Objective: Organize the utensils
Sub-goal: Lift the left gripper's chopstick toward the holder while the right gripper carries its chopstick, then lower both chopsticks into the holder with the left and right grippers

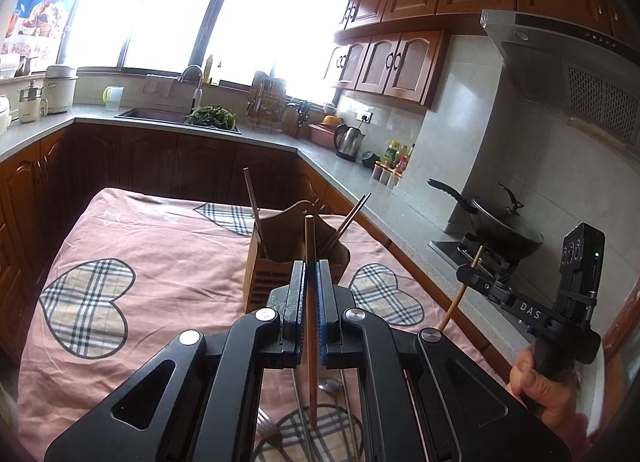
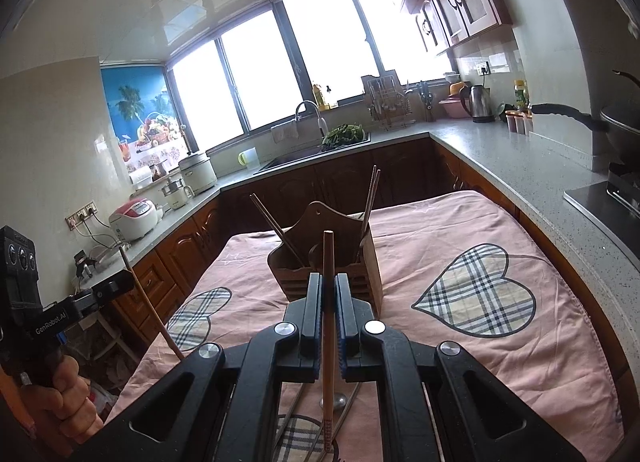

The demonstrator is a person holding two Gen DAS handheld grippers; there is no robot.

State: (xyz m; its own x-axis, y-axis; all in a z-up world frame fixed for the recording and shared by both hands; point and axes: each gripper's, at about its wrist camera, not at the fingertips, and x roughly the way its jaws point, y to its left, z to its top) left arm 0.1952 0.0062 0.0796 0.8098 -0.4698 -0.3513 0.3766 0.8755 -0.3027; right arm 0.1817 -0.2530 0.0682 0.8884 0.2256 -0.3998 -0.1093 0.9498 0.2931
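A wooden utensil holder [image 1: 280,258] [image 2: 332,262] stands on the pink cloth, with dark chopsticks [image 1: 253,205] [image 2: 372,193] leaning in it. My left gripper [image 1: 311,268] is shut on a wooden chopstick [image 1: 310,326], held upright just in front of the holder. My right gripper [image 2: 329,280] is shut on another wooden chopstick [image 2: 329,322], also upright before the holder. Each gripper shows in the other's view: the right one [image 1: 474,276] with its chopstick, the left one [image 2: 120,286] with its own. A fork [image 1: 269,428], a spoon [image 1: 330,386] [image 2: 338,400] and metal chopsticks [image 2: 296,414] lie on the cloth below the grippers.
The pink cloth with plaid hearts [image 1: 160,262] [image 2: 500,254] covers the table. Grey counters [image 1: 360,189] [image 2: 540,165] run around it, with a sink [image 1: 156,114], a kettle [image 1: 349,139], a wok [image 1: 500,221] on the stove and rice cookers [image 2: 134,217].
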